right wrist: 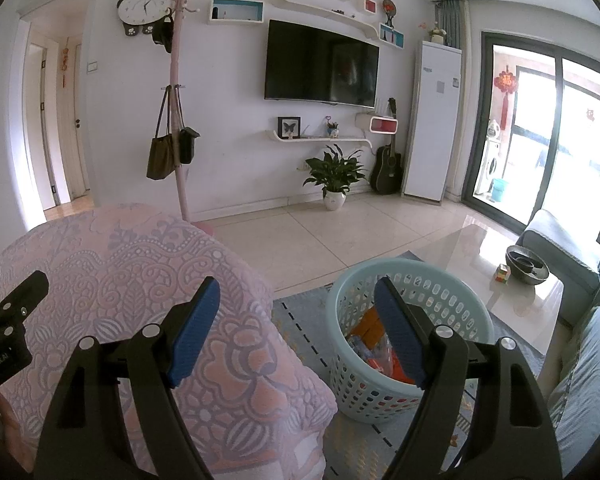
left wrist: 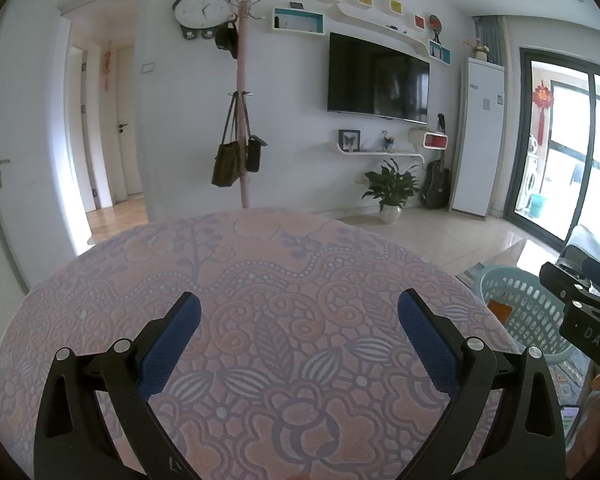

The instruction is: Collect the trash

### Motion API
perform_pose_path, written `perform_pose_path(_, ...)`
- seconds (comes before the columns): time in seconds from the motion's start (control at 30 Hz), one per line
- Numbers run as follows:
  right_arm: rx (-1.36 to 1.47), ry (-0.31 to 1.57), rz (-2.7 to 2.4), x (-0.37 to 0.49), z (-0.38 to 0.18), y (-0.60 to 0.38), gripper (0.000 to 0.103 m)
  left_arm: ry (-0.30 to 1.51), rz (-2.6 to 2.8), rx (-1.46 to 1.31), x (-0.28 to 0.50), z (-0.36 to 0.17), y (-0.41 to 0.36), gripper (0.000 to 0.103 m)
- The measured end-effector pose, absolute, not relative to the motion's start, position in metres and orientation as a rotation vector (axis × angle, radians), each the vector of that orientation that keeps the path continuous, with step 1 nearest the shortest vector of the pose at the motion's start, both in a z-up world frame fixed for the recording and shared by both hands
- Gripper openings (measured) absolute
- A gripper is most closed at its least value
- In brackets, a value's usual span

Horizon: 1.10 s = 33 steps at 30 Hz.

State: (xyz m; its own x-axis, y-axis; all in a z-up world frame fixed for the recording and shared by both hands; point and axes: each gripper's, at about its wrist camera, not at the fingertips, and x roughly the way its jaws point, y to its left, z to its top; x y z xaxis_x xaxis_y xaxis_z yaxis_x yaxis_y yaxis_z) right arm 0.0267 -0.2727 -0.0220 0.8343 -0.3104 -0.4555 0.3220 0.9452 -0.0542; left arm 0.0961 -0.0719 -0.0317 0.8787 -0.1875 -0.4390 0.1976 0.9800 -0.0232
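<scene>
Gaping: left gripper, right gripper, nothing clamped.
Risk: basket beside right gripper is knocked, trash spilled.

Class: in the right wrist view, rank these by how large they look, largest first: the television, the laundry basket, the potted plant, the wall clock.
1. Laundry basket, though nearness to the camera enlarges it.
2. Television.
3. Potted plant and wall clock: too alike to rank.
</scene>
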Motion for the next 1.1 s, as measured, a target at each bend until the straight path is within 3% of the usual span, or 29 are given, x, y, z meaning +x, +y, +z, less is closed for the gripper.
perform_pose_path(1.1, 0.032, 0.447, -0.340, 0.011, -0.010, -0.272, 0.075, 0.420, -0.175, 0.132, 0.081, -0.012, -0.084, 0.096)
